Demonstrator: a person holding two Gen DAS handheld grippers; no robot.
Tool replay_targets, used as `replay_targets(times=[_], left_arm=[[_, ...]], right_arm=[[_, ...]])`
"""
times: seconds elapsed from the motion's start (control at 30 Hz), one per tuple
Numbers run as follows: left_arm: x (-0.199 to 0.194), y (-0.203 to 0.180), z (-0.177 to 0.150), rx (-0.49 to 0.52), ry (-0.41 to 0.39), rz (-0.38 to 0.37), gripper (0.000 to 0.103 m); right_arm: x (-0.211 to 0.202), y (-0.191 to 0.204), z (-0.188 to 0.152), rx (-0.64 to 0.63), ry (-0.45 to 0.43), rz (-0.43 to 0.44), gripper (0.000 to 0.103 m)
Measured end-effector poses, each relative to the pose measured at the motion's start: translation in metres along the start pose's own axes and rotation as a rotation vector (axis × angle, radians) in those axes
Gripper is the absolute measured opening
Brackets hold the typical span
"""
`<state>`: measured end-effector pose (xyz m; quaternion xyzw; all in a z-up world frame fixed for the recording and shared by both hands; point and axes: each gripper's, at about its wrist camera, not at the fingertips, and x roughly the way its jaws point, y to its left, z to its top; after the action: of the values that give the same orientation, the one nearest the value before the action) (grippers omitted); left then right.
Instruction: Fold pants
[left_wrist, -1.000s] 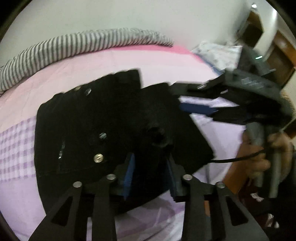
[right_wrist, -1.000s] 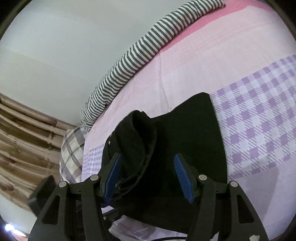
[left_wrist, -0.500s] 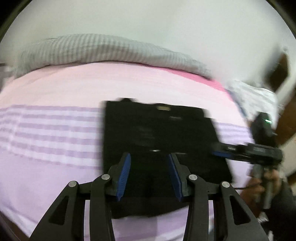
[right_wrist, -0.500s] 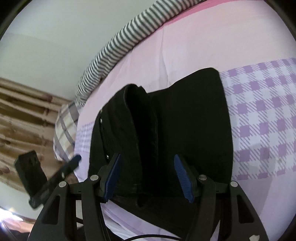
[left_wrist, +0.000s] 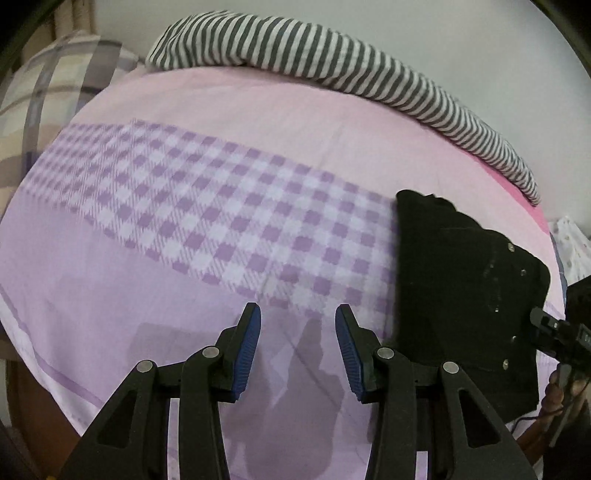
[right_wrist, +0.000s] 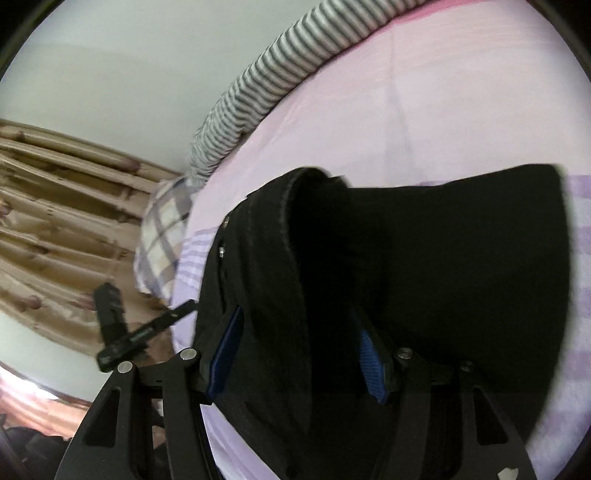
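The black pants (left_wrist: 461, 288) lie folded on the pink and purple checked bedsheet (left_wrist: 221, 221), at the right of the left wrist view. My left gripper (left_wrist: 297, 317) hangs open over bare sheet to the left of them, with nothing between its blue pads. In the right wrist view the pants (right_wrist: 461, 277) fill the middle. A raised fold of them (right_wrist: 295, 240) stands between the jaws of my right gripper (right_wrist: 297, 317), which are closing. I cannot see the pads pressing on the cloth. The right gripper's tip (left_wrist: 546, 325) shows at the far right of the left wrist view.
A grey and white striped roll of bedding (left_wrist: 332, 55) runs along the far side of the bed by the wall. A checked pillow (left_wrist: 55, 85) lies at the left end. Brown curtains (right_wrist: 55, 221) hang beyond it. A hand (left_wrist: 565, 391) holds the right gripper.
My left gripper let go of the pants, opened and swung left onto bare sheet, rolling as it went. My right gripper sank closer onto the raised fold.
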<state>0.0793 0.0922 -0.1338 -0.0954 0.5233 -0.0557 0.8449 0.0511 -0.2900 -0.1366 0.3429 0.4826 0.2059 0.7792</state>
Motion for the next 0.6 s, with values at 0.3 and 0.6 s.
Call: replay_targets(times=[0.3, 0.6], left_arm=[[0.004, -0.002, -0.003, -0.004, 0.010, -0.007, 0.043], [-0.009, -0.018, 0.009, 0.028, -0.025, -0.049, 0.043]], right_arm=[[-0.014, 0.014, -0.013, 0.080, -0.062, -0.045, 0.014], [-0.056, 0.081, -0.011, -0.045, -0.148, -0.089, 0.011]])
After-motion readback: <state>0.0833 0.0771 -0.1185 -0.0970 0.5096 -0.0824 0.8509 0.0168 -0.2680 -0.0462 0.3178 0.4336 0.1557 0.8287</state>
